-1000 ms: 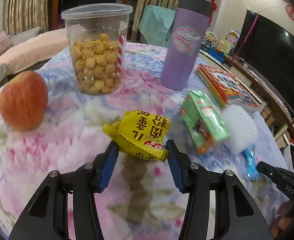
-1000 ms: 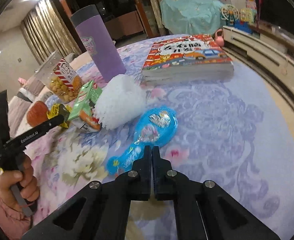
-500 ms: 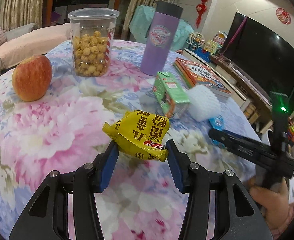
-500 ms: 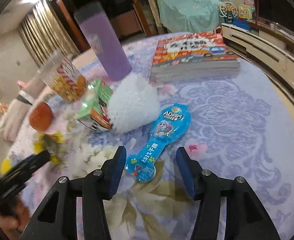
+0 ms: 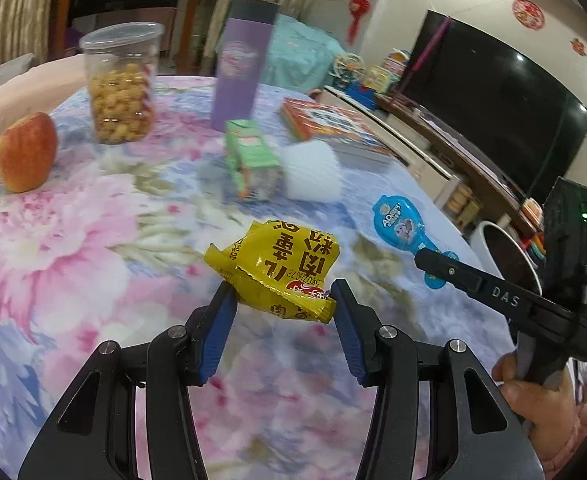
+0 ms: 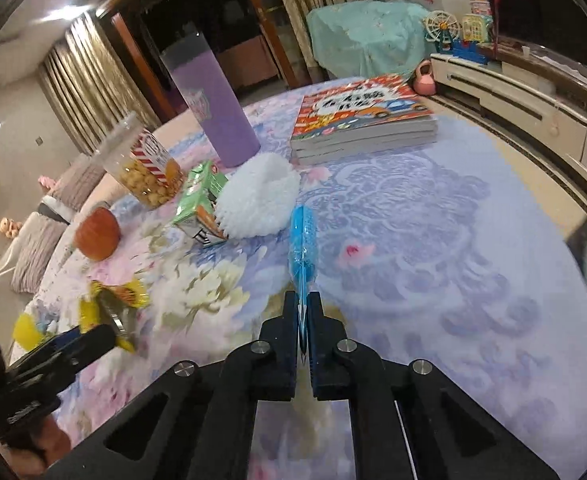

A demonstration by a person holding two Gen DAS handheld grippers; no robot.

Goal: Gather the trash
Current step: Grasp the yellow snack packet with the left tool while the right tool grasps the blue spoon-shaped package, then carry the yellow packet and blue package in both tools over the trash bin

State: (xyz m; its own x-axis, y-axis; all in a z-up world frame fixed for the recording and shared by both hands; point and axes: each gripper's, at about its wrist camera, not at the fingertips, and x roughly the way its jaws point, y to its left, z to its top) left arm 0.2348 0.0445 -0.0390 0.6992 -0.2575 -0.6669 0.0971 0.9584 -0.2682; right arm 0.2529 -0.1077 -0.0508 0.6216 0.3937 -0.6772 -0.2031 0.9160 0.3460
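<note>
right tool point(image 6: 302, 312) newly clamped on blue wrapper point(image 6: 302, 240)

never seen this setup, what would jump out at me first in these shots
Probably the crumpled yellow snack wrapper pinched in the left gripper, lifted above the floral tablecloth. Next, the blue candy packet clamped edge-on in the right gripper, with the purple tumbler standing behind.

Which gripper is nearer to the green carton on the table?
Right. The right gripper, shut on the blue wrapper, is just beside the green carton. The left gripper, holding the yellow packet, is farther back.
</note>
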